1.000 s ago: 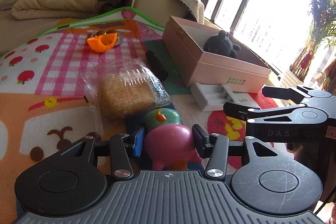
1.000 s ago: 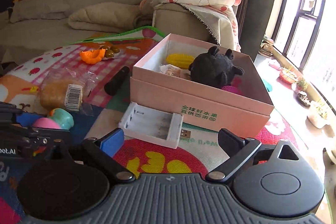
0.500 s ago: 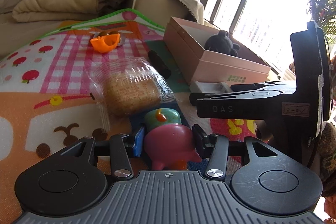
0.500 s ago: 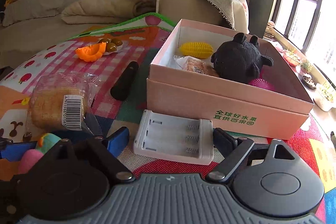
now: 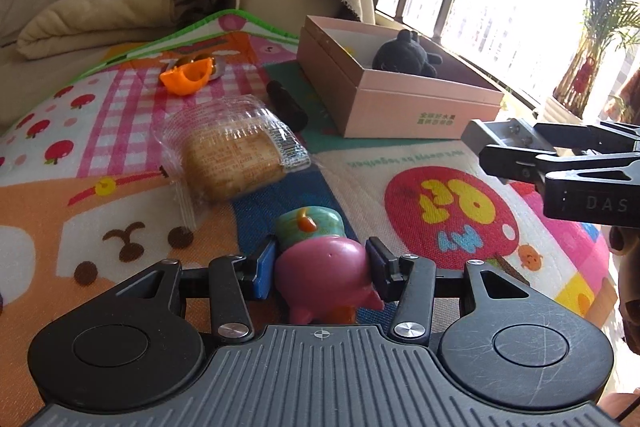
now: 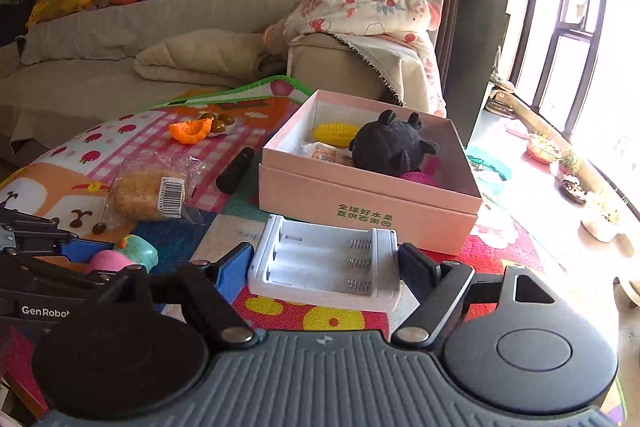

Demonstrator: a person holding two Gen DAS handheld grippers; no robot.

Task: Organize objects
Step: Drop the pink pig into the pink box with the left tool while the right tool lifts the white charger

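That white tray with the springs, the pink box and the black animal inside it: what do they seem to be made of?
White battery holder: looks like hard glossy plastic, moulded slots, with metal coil springs.
Pink box: likely matte cardboard, with crisp folded edges and a printed green label.
Black toy: apparently plush fabric, with a fuzzy, light-absorbing surface and soft ears.

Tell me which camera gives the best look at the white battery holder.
The right wrist view: the battery holder sits whole between the right claw fingers, slots and springs visible. The left wrist view shows only a grey sliver of it in that claw, off the mat.
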